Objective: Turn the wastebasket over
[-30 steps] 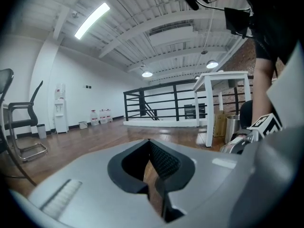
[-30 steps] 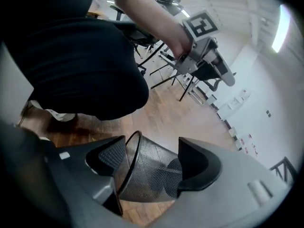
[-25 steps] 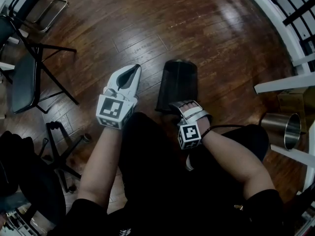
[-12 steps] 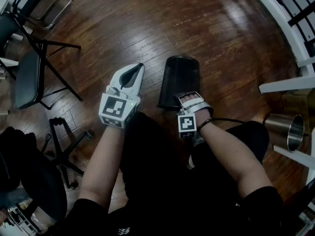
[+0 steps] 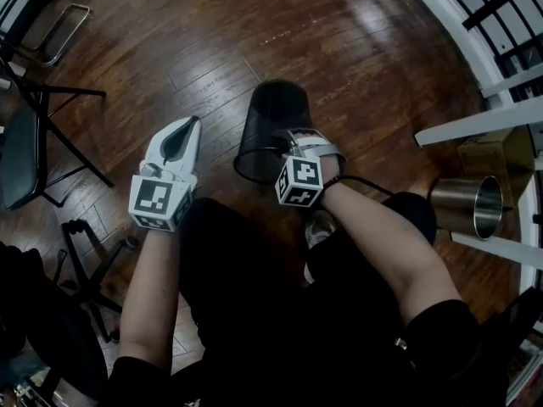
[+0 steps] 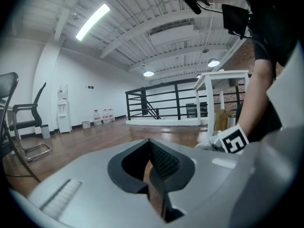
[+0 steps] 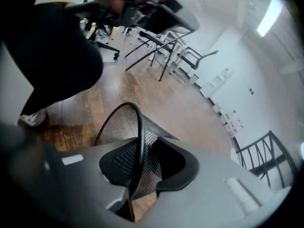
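Observation:
The black mesh wastebasket (image 5: 273, 119) stands tilted on the wooden floor, its open rim raised toward me. My right gripper (image 5: 287, 145) is at the near side of that rim, and its jaws have just been closing. In the right gripper view the thin black rim (image 7: 139, 127) runs between the jaws of the right gripper (image 7: 137, 161), which are shut on it, with mesh on both sides. My left gripper (image 5: 187, 126) hangs to the left of the basket, apart from it. In the left gripper view, the left gripper (image 6: 152, 151) is shut with nothing held.
A steel bin (image 5: 465, 206) stands at the right beside a cardboard box (image 5: 499, 155) and a white table leg (image 5: 475, 119). A black chair (image 5: 21, 147) and a wheeled chair base (image 5: 89, 257) are at the left. My legs in black fill the near floor.
The right gripper's jaws have closed on the basket's rim and lifted it. The basket has gone from lying on its side to tilted with its opening raised. The left gripper has kept still.

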A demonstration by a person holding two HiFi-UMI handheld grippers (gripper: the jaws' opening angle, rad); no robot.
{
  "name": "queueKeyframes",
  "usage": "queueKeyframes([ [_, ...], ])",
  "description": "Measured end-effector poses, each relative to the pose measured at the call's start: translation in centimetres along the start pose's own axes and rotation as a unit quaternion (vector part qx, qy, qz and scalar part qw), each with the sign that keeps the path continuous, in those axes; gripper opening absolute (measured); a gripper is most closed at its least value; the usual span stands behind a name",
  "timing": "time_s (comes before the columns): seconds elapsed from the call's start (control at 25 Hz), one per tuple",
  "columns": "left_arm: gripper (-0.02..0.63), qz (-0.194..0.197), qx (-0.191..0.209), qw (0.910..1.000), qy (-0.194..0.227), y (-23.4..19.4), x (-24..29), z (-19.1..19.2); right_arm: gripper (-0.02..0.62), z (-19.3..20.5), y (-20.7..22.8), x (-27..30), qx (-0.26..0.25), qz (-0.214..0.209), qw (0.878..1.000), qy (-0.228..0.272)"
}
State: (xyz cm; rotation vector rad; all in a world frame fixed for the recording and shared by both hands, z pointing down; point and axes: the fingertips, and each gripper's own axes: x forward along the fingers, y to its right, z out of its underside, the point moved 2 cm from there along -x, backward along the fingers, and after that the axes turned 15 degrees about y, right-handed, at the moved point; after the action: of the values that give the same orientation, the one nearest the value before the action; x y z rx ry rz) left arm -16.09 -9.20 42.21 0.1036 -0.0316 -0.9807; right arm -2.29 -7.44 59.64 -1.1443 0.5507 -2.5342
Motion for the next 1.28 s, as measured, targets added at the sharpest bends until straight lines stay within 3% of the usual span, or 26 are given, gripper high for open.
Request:
queueKeyframes([
  [0.28,0.0,-0.008,0.007,0.9998,0.017,-0.9,0.0,-1.5,0.019,4.0,9.9,-2.8,0.158,0.078,0.984,-0.018],
  [0.36,0.0,-0.006,0.01,0.9997,0.02,-0.7,0.2,-1.8,0.009,6.1,11.3,-3.8,0.235,0.078,0.969,-0.024],
  [0.44,0.0,-0.004,0.01,0.9997,0.022,-0.5,0.2,-1.8,0.013,7.9,12.0,-4.6,0.356,0.078,0.931,-0.018],
  [0.56,0.0,-0.005,0.007,0.9997,0.021,-0.6,0.1,-1.6,0.031,10.1,11.6,-4.8,0.517,0.079,0.852,-0.008],
  [0.64,0.0,-0.005,0.009,0.9998,0.018,-0.6,0.0,-1.6,0.037,11.4,10.8,-4.5,0.58,0.082,0.811,-0.012],
  [0.72,0.0,-0.002,0.012,0.9998,0.015,-0.5,-0.1,-1.7,0.037,12.4,9.9,-4.2,0.613,0.09,0.785,-0.015],
  [0.84,0.0,-0.001,0.016,0.9998,0.014,-0.8,-0.2,-1.9,0.037,12.9,8.5,-3.5,0.631,0.089,0.771,-0.021],
  [1.12,0.0,0.003,0.012,0.9998,0.012,-0.4,0.2,-1.5,0.034,13.6,6.4,-3.0,0.641,0.099,0.761,-0.021],
  [1.28,0.0,0.007,0.009,0.9998,0.013,0.2,0.7,-1.4,0.046,13.5,5.9,-3.1,0.645,0.105,0.757,0.003],
])
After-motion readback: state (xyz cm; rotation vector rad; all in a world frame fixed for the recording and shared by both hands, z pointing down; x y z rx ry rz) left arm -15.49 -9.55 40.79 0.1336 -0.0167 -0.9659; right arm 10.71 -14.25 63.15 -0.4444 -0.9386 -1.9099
